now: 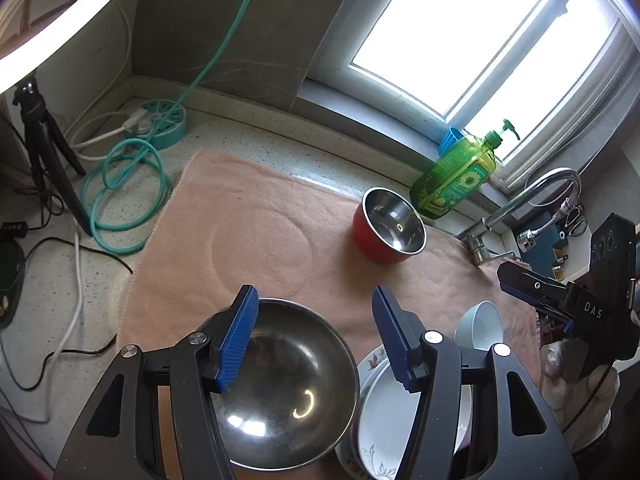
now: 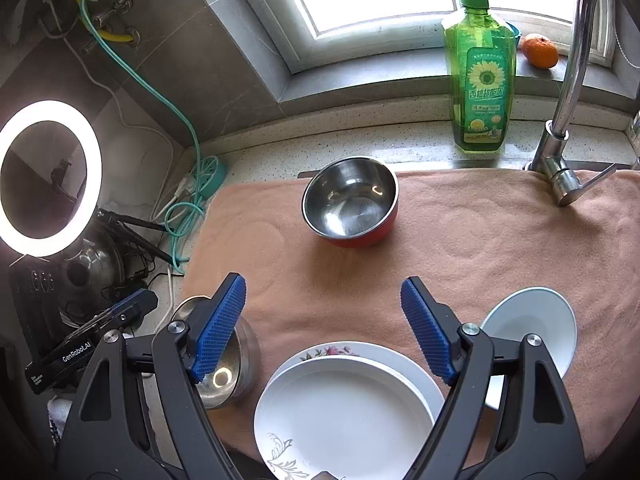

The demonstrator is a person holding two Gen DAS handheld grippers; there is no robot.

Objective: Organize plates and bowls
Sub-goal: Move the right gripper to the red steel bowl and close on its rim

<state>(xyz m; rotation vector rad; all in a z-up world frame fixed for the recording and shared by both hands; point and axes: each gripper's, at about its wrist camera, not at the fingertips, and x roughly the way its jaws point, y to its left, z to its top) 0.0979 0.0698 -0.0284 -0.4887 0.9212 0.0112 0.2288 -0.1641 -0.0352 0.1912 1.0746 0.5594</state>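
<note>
A large steel bowl [image 1: 288, 392] sits on the pink towel [image 1: 260, 216] right under my open, empty left gripper [image 1: 316, 340]. Beside it is a stack of two white plates [image 1: 380, 412], the lower one flowered. A small white bowl [image 1: 480, 326] lies to their right. A red bowl with steel inside [image 1: 390, 226] stands farther back. My right gripper [image 2: 324, 328] is open and empty above the plates [image 2: 344, 408], with the steel bowl [image 2: 228, 372] at its left, the white bowl [image 2: 532, 324] at its right and the red bowl [image 2: 352, 202] ahead.
A green soap bottle [image 2: 480, 80], a tap [image 2: 560, 152] and an orange [image 2: 540, 50] stand along the window sill. A ring light [image 2: 44, 176], tripod [image 1: 44, 152], cables and a teal hose [image 1: 124, 192] crowd the left counter. The towel [image 2: 500, 232] covers the work area.
</note>
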